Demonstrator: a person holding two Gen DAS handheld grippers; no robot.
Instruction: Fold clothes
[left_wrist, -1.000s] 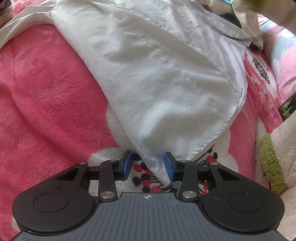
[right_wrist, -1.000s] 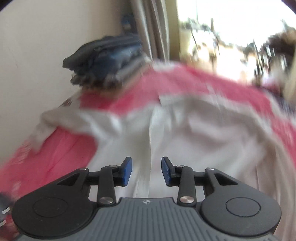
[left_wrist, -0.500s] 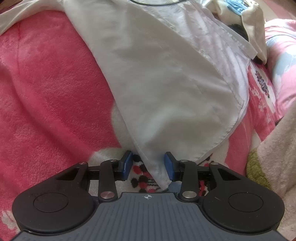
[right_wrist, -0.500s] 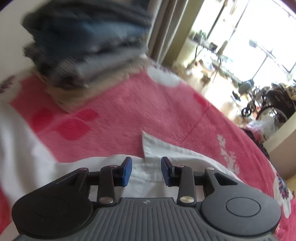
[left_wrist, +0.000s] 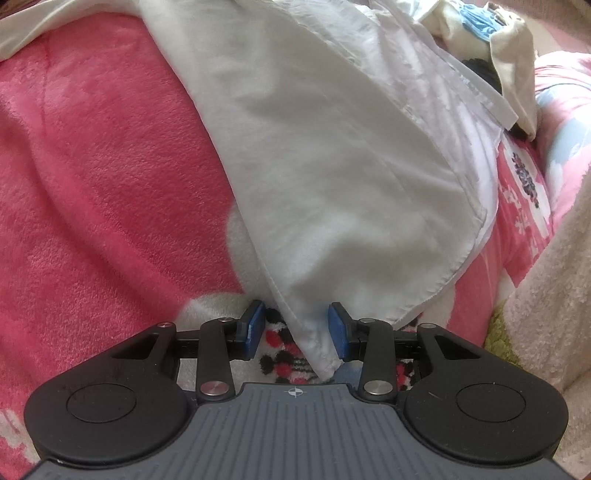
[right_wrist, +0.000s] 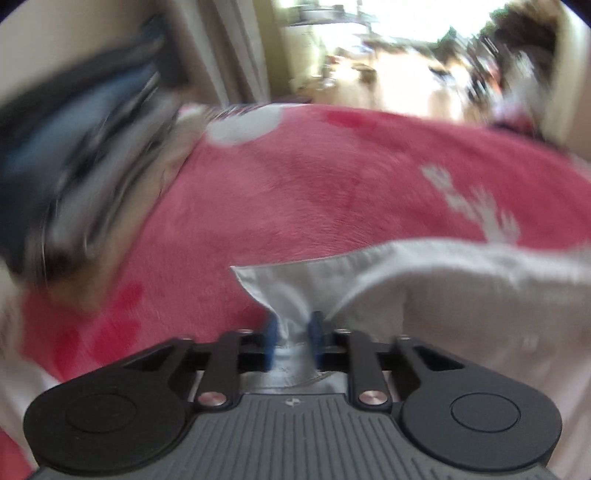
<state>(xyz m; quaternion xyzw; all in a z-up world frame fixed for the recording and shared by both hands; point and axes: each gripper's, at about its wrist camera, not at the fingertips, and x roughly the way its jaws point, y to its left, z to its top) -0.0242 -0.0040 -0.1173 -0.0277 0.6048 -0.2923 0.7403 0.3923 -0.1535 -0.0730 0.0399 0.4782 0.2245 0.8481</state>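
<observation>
my right gripper pinches the white shirt collar; my left gripper is open around its hem corner on the pink blanket.

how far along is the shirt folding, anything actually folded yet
Done: a blurred stack of dark folded clothes sits by the wall. In hand: the right gripper is shut on the collar end of the white shirt; the left gripper is open around its bottom corner. Left: the shirt lies spread on the pink blanket, no fold visible.
</observation>
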